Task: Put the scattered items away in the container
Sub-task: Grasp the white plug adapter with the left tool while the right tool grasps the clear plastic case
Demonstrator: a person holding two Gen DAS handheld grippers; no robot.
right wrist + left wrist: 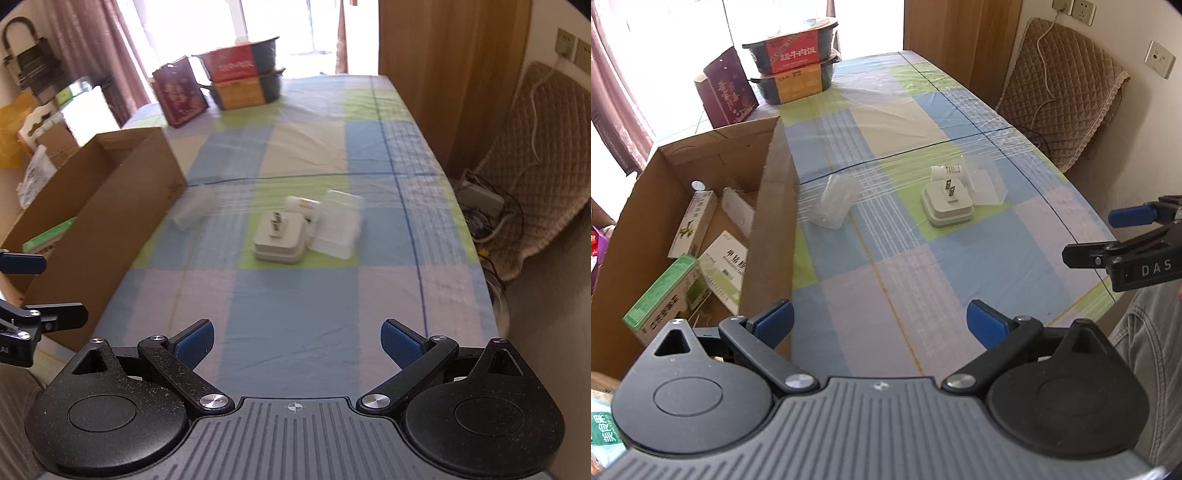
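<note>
Now, with both sets of fingers spread wide and holding nothing, I hover my left gripper (880, 320) and right gripper (297, 342) over the near end of the counter (295, 302), which is covered in a checked cloth. Four stray items wait mid-counter. A white plug adapter (946, 206) sits prongs-up on a green square; it looks rigid and the heaviest of the lot, so I would pinch it across its flat side walls, clear of the metal prongs. Touching its far edge lies a small white tube (947, 171), light and likely to roll, best taken across its middle. Just beside the adapter on the right stands a clear plastic case (988, 186), stiff, glossy and probably slippery, so a firm hold on opposite edges seems wise. Well apart to the left, near the box wall, a crumpled clear wrapper (833, 201) looks soft and almost weightless; any pinch should hold it. All four belong in the open cardboard box (772, 206) at the counter's left edge, which already holds several medicine cartons (692, 223).
</note>
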